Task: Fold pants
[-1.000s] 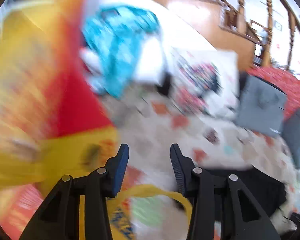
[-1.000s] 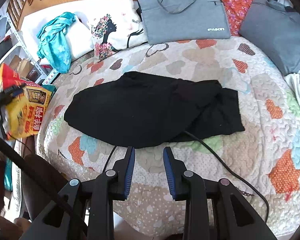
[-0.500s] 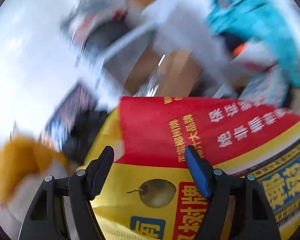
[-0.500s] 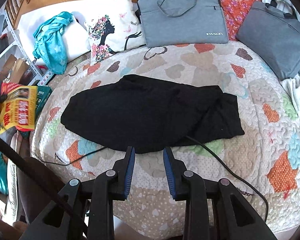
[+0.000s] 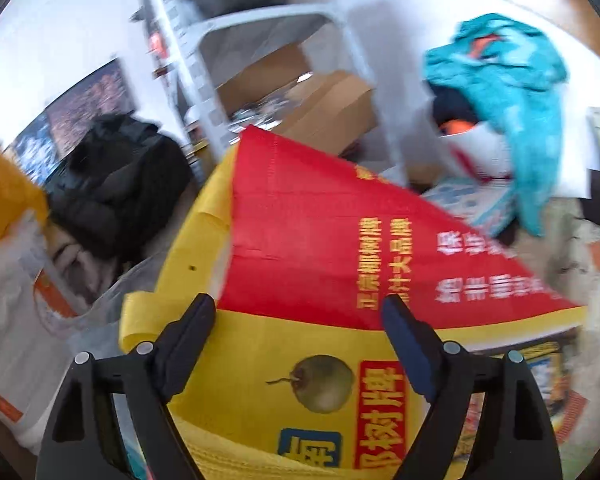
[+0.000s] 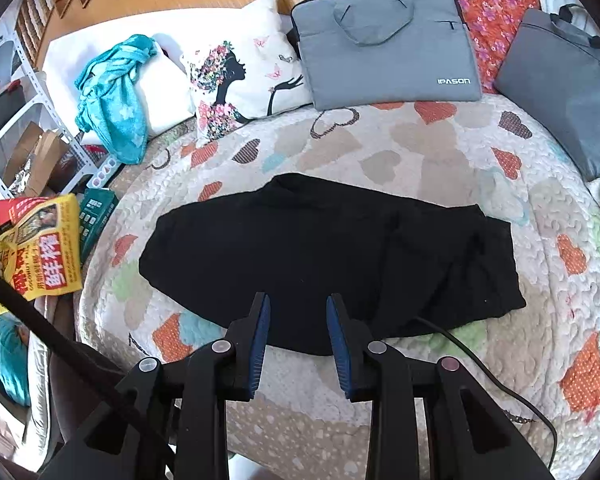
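The black pants (image 6: 324, 256) lie folded in a wide heap in the middle of the heart-patterned quilt (image 6: 420, 152). My right gripper (image 6: 296, 320) hovers open and empty above their near edge. My left gripper (image 5: 298, 320) is open wide and empty, off the bed's left side, right above a red and yellow printed bag (image 5: 340, 264). The pants do not show in the left wrist view.
Two grey laptop bags (image 6: 384, 40) (image 6: 564, 84), a printed pillow (image 6: 244, 80) and a teal cloth (image 6: 116, 100) lie at the bed's far side. A black cable (image 6: 484, 364) runs over the quilt at the right. A white shelf rack (image 5: 268, 60) and the printed bag (image 6: 40, 244) stand left of the bed.
My left gripper swung away from the bed to the bag at its left side and opened wider. My right gripper moved slightly closer over the pants.
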Motion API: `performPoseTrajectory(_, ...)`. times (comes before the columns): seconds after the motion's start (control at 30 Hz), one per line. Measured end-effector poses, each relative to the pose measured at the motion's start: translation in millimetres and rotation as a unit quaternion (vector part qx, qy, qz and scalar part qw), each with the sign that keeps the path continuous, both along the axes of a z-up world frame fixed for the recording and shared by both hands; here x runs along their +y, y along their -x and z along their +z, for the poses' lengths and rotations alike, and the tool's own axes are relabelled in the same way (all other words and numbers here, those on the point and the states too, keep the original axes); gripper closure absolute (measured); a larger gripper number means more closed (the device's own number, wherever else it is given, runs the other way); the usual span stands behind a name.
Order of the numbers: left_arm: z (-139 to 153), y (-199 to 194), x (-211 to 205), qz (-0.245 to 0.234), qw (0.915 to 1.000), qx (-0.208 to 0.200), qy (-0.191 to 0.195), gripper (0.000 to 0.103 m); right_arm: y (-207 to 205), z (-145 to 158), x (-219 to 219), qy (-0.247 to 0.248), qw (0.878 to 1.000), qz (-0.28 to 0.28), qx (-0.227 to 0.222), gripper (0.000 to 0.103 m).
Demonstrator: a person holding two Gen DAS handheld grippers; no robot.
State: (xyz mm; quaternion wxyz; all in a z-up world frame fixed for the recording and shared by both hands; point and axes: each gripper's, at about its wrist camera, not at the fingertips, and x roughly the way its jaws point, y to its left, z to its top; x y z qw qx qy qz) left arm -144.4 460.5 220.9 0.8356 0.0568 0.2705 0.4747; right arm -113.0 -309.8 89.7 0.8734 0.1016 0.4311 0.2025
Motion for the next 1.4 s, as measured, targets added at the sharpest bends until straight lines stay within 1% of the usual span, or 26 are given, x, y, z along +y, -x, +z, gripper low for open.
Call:
performPoseTrajectory(0.07, 1.3, -9.1, -24.1, -0.026, 0.9996, 0.002, 0.007, 0.018, 3.5, -0.2, -6.5, -0.007, 1.000, -0.005, -0.002, 0.069)
performPoseTrajectory(0.1, 5.0, -14.6, -38.8, -0.052, 0.9983, -0.003, 0.025, 0.018, 5.4, -0.2, -11.2, -0.010, 1.000, -0.009, -0.002, 0.069)
performPoseTrajectory(0.17, 9.9, -19.0, -58.1, -0.079, 0.9955, -0.014, 0.050, 0.018, 8.1, 0.4, -22.7, -0.013, 1.000, -0.017, -0.004, 0.069)
performPoseTrajectory(0.27, 31.3, -25.6, -90.7, -0.117, 0.9884, -0.041, 0.087, 0.018, 12.0, 4.9, -40.5, -0.016, 0.999, -0.029, -0.011, 0.068)
performPoseTrajectory(0.3, 37.6, -25.7, -96.3, -0.127, 0.9855, -0.052, 0.100, 0.018, 13.4, 6.8, -45.8, -0.019, 0.999, -0.033, -0.015, 0.068)
performPoseTrajectory(0.37, 54.0, -20.0, -116.3, -0.169, 0.9722, -0.086, 0.138, 0.018, 16.9, 10.6, -56.8, -0.026, 0.999, -0.038, -0.024, 0.066)
performPoseTrajectory(0.4, 60.5, -17.9, -125.7, -0.187, 0.9665, -0.096, 0.147, 0.018, 18.6, 12.6, -60.8, -0.029, 0.998, -0.039, -0.029, 0.064)
performPoseTrajectory(0.43, 66.3, -16.1, -137.0, -0.204, 0.9618, -0.103, 0.151, 0.018, 19.2, 13.6, -63.0, -0.030, 0.998, -0.038, -0.033, 0.063)
performPoseTrajectory(0.47, 72.7, -13.7, -150.1, -0.220, 0.9586, -0.106, 0.146, 0.018, 19.7, 14.9, -63.5, -0.031, 0.998, -0.036, -0.036, 0.063)
performPoseTrajectory(0.53, 82.9, -9.7, -175.6, -0.241, 0.9559, -0.110, 0.127, 0.018, 19.1, 16.3, -61.0, -0.031, 0.998, -0.028, -0.040, 0.062)
performPoseTrajectory(0.6, 84.2, -6.9, -203.7, -0.270, 0.9501, -0.106, 0.115, 0.016, 16.7, 16.6, -53.2, -0.036, 0.998, -0.015, -0.042, 0.061)
performPoseTrajectory(0.7, 73.2, -8.7, -241.1, -0.283, 0.9510, -0.088, 0.089, 0.015, 11.5, 14.6, -39.3, -0.040, 0.998, 0.003, -0.041, 0.058)
performPoseTrajectory(0.73, 70.1, -8.5, -246.8, -0.289, 0.9490, -0.087, 0.092, 0.015, 10.2, 13.0, -35.6, -0.041, 0.998, 0.007, -0.040, 0.058)
performPoseTrajectory(0.77, 67.6, -7.3, -251.7, -0.299, 0.9445, -0.088, 0.105, 0.015, 9.3, 11.7, -31.9, -0.043, 0.998, 0.011, -0.039, 0.058)
performPoseTrajectory(0.83, 62.0, 0.9, -257.3, -0.321, 0.9299, -0.098, 0.151, 0.015, 8.1, 8.0, -26.8, -0.044, 0.998, 0.018, -0.035, 0.058)
performPoseTrajectory(0.9, 54.6, 16.1, -270.7, -0.357, 0.9089, -0.107, 0.188, 0.015, 7.5, 3.8, -23.9, -0.038, 0.998, 0.023, -0.032, 0.058)
performPoseTrajectory(0.97, 48.9, 25.2, -285.7, -0.377, 0.8999, -0.107, 0.191, 0.015, 5.8, -1.5, -24.3, -0.035, 0.999, 0.021, -0.026, 0.058)
performPoseTrajectory(1.03, 40.5, 33.4, -307.1, -0.410, 0.8857, -0.107, 0.190, 0.014, 2.2, -5.9, -27.5, -0.038, 0.999, 0.012, -0.017, 0.057)
performPoseTrajectory(1.07, 35.4, 35.0, -318.0, -0.425, 0.8778, -0.106, 0.194, 0.014, 0.2, -7.2, -30.5, -0.041, 0.999, 0.004, -0.013, 0.057)
performPoseTrajectory(1.1, 28.7, 33.1, -329.4, -0.443, 0.8674, -0.102, 0.203, 0.014, -2.1, -7.7, -35.3, -0.046, 0.999, -0.006, -0.010, 0.057)
performPoseTrajectory(1.17, 15.0, 22.0, -346.1, -0.466, 0.8519, -0.089, 0.221, 0.014, -6.6, -6.3, -46.3, -0.049, 0.998, -0.024, -0.010, 0.057)
performPoseTrajectory(1.2, 4.2, 11.3, -354.3, -0.471, 0.8478, -0.081, 0.231, 0.014, -8.3, -5.7, -52.9, -0.046, 0.998, -0.035, -0.010, 0.057)
performPoseTrajectory(1.27, -21.6, -14.9, -364.6, -0.468, 0.8432, -0.067, 0.255, 0.014, -12.2, -5.7, -66.9, -0.042, 0.998, -0.055, -0.007, 0.057)
performPoseTrajectory(1.3, -33.7, -26.1, -366.5, -0.465, 0.8424, -0.061, 0.266, 0.014, -14.9, -6.9, -75.0, -0.042, 0.997, -0.065, -0.002, 0.057)
performPoseTrajectory(1.37, -62.7, -48.6, -369.5, -0.446, 0.8468, -0.051, 0.285, 0.014, -19.9, -11.4, -95.9, -0.041, 0.995, -0.095, 0.011, 0.057)
performPoseTrajectory(1.4, -82.1, -63.3, -368.9, -0.436, 0.8475, -0.043, 0.299, 0.014, -23.3, -14.7, -107.4, -0.040, 0.993, -0.110, 0.017, 0.057)
